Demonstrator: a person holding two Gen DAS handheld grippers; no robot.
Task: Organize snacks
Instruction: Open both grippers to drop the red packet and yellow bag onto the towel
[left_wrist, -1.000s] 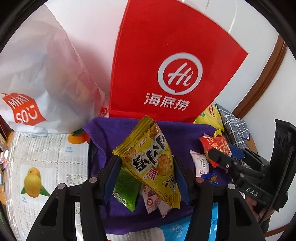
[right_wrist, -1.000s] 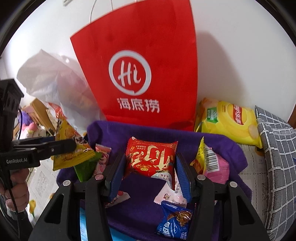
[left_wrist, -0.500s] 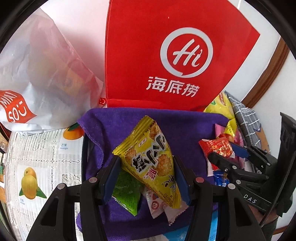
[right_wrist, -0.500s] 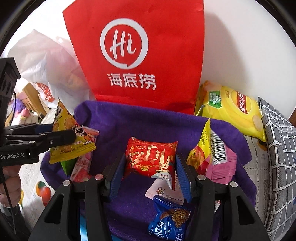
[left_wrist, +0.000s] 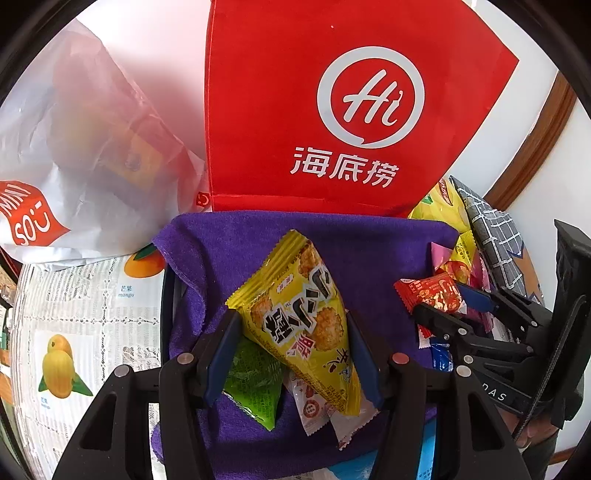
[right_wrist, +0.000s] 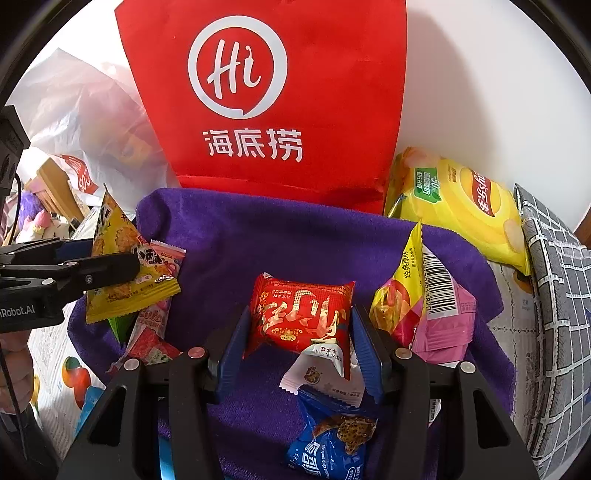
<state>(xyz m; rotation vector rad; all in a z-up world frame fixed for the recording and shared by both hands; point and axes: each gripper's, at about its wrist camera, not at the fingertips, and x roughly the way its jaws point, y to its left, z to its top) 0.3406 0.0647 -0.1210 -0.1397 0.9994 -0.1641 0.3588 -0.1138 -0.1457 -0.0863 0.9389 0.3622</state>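
Snacks sit in both of your tongs at once, and the rest lie on the purple towel (right_wrist: 258, 236) below them. Your left gripper (left_wrist: 291, 343) is clamped on the yellow packet (left_wrist: 299, 314), whose long axis runs from its upper tip slanting down to the right, well past the blue pads. Your right gripper (right_wrist: 299, 343) is clamped on the red packet (right_wrist: 301, 317), which sits roughly square between the pads with its long side crosswise.

What the next move turns on is the red bag (right_wrist: 266, 92): it stands upright just behind the towel's far edge, straight ahead of both grippers, and its mouth is out of view above. In the left wrist view it stands slightly right of centre; in the right wrist view it stands slightly left of centre. Neither arm looks clearly nearer, so either packet could go first.

If the bag is the target, you likely need to lift well up before going forward. Watch the yellow packet's long tail, which could catch on the bag's edge.

Loose on the towel are a green packet (left_wrist: 255, 384), a blue cookie packet (right_wrist: 332, 439) and a pink packet (right_wrist: 443, 328). A yellow chip bag (right_wrist: 461, 206) lies off the towel to the right.
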